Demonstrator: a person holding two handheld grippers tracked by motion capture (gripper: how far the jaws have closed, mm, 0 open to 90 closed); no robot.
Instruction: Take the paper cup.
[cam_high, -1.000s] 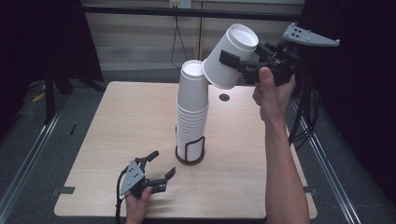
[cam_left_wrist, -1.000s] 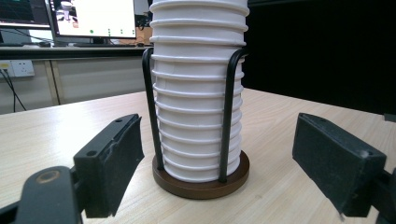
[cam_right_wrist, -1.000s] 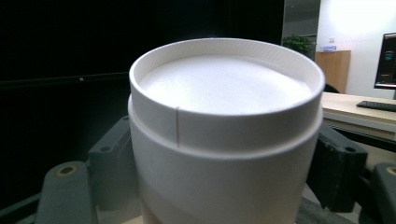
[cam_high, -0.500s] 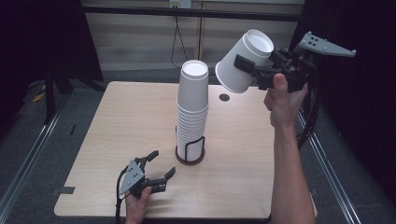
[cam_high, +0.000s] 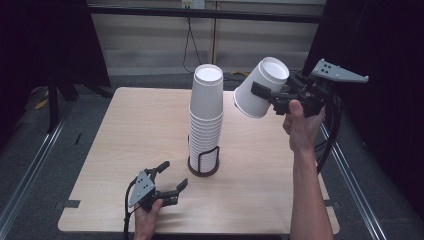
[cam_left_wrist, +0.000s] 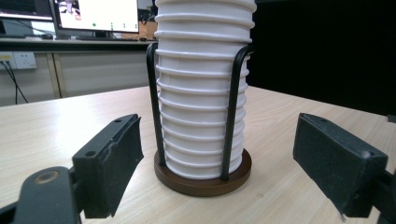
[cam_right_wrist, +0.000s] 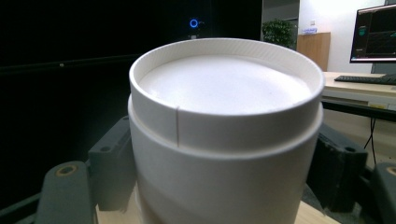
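The single white paper cup (cam_high: 261, 87) sits clamped sideways between the right gripper's (cam_high: 265, 92) jaws, apparently bottom-up, above the table and right of the tall white cup stack (cam_high: 206, 117) in its black wire holder (cam_high: 204, 162). Before that holder, the left gripper (cam_high: 170, 176) rests released, grasping nothing.

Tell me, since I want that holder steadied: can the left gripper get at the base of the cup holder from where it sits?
Probably yes. The left gripper rests on the table with its jaws open and aimed at the cup holder; bare tabletop lies between them. The right gripper holds its paper cup up and aside.
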